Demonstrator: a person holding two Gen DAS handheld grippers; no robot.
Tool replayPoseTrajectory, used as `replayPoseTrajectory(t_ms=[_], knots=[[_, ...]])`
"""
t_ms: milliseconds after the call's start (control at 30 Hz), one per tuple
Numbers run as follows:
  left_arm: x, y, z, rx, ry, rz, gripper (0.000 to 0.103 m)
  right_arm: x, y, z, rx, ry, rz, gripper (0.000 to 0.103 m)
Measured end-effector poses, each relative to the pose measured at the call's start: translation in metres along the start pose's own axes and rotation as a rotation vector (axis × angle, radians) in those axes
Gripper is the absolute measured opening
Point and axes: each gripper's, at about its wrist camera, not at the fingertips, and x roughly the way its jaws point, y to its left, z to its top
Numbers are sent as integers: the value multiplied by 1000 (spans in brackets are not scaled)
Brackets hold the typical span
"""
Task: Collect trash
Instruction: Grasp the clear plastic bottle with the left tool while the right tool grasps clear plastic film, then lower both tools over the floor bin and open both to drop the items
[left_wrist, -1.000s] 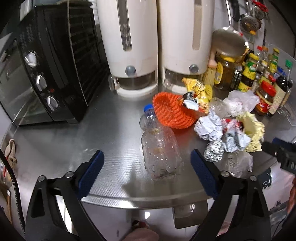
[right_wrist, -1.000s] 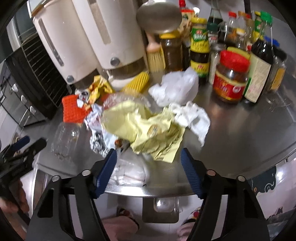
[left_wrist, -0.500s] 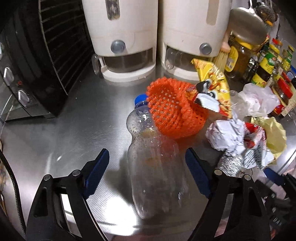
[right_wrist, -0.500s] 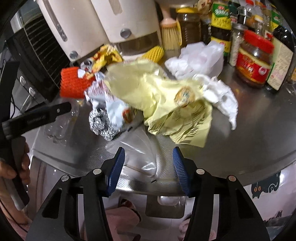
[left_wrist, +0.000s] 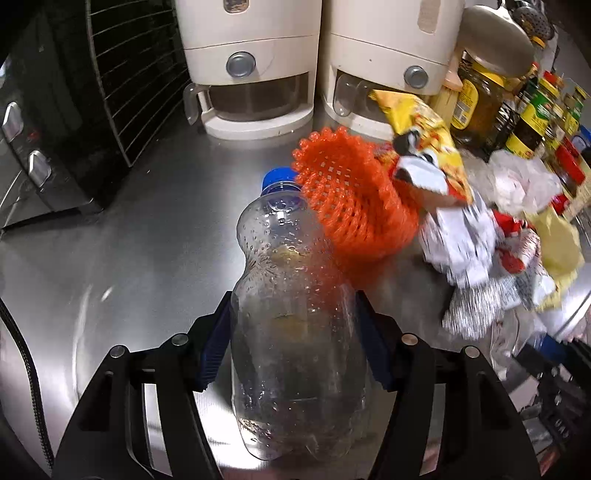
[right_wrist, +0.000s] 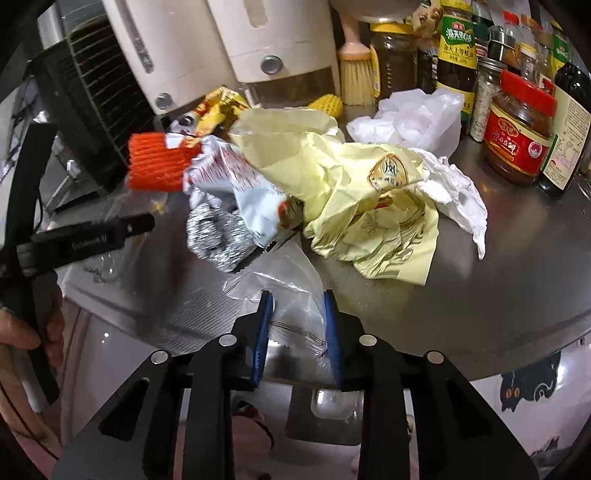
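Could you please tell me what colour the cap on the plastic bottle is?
Blue; the cap shows best in the left wrist view.

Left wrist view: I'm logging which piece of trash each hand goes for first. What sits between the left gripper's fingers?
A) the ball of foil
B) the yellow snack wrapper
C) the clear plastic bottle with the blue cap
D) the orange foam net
C: the clear plastic bottle lies on its side with its body between the left gripper's blue fingers, both pressed against its sides.
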Motion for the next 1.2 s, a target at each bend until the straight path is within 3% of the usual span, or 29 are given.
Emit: replayPoseTrajectory(t_ms=[67,167,533,767,933,1067,1200], knots=[[-7,0,-9,0,3,-4,60,-6,2,-5,-11,-8,13,18],[-20,1,-27,-1,-2,7,60,-12,5,-15,-33,-3,23,16],[-63,9,-82,-74,5,4,60,-38,-7,-52,-9,-4,49,12],[-91,-23,-135,-58,-48,-38,60,-50,-18,-94,-20,-13,39,12],[-73,-46,-180,-26,-40,-70,59,-29,-35,-125,-9,28,46,12],[-29,-60,-214,-42,22,-126,59,13,-53,-153,13,121,41,12],[20,-74,-243,-28,90,-142,59,48,-63,-174,9,152,18,12]])
